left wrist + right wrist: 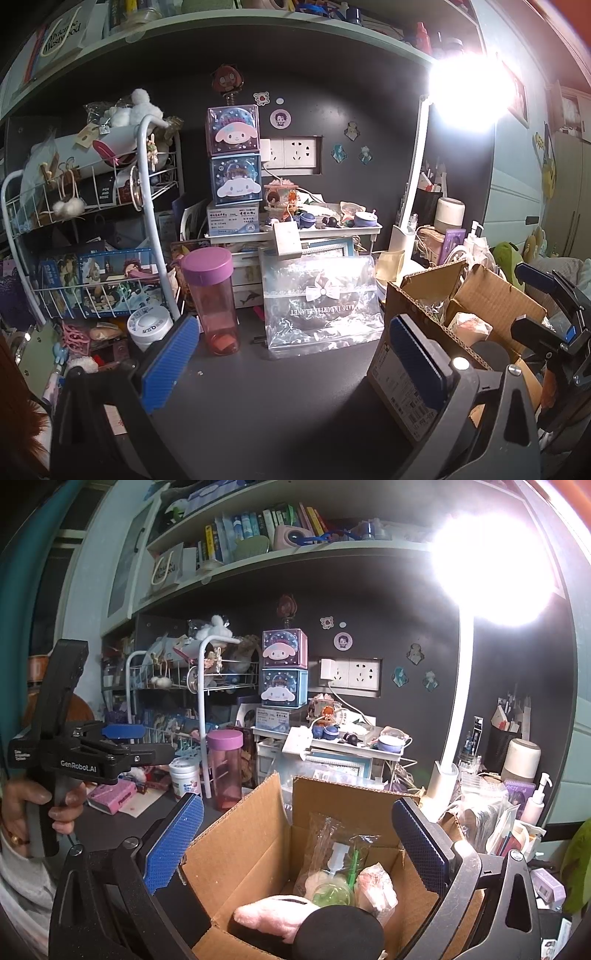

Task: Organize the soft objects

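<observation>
An open cardboard box (pixel 255 834) stands on the dark desk. Inside it lie a pink and black plush (pixel 295 919), a clear packet with a green and cream soft toy (pixel 332 871) and a pink wrapped soft item (pixel 376 882). My right gripper (pixel 295 845) is open and empty, hovering over the box mouth. My left gripper (pixel 291 365) is open and empty over bare desk, left of the box (pixel 480 291). The left gripper also shows in the right wrist view (pixel 122 738), and the right gripper in the left wrist view (pixel 543 295).
A pink bottle (pixel 216 299) and a clear zip bag with a bow (pixel 321 302) stand ahead of the left gripper. A white wire rack (pixel 92 221) crowds the left. A bright desk lamp (pixel 410 206) rises behind the box. Small shelves and clutter line the back wall.
</observation>
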Available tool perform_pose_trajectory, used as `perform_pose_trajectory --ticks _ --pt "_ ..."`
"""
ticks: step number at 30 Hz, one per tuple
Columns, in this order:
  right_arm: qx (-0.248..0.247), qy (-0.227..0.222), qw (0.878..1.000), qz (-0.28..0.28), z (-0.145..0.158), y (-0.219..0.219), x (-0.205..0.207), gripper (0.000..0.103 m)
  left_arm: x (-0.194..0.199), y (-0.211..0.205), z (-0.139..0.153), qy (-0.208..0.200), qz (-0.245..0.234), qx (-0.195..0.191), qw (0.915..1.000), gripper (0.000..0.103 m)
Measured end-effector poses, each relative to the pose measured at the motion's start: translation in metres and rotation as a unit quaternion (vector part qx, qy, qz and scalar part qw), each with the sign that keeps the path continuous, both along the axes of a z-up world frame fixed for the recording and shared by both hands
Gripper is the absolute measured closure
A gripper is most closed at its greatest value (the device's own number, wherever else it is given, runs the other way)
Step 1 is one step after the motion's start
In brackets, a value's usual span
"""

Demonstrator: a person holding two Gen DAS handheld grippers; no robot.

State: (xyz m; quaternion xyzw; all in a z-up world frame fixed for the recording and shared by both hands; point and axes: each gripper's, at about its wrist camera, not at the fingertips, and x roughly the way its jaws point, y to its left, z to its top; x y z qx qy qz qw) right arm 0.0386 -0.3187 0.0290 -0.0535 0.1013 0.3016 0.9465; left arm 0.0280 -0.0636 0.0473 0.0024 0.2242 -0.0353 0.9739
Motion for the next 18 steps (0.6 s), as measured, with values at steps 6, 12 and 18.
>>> perform_pose_trajectory --ticks 6,12,18 --pt "0.003 -0.001 1.0 -0.004 0.0039 -0.0002 -0.0018 0.0 -0.0002 -0.0003 -0.0003 -0.001 -0.002 0.001 1.0 0.001" --pt "0.007 -0.002 1.0 -0.008 0.0046 -0.0002 -0.0017 0.0 -0.0008 -0.0008 0.0 0.0 0.0 0.0 1.0 0.001" --pt "0.012 -0.003 1.0 -0.012 0.0044 -0.0007 -0.0001 0.0 -0.0015 -0.0012 0.0001 0.0 0.0 0.0 1.0 0.001"
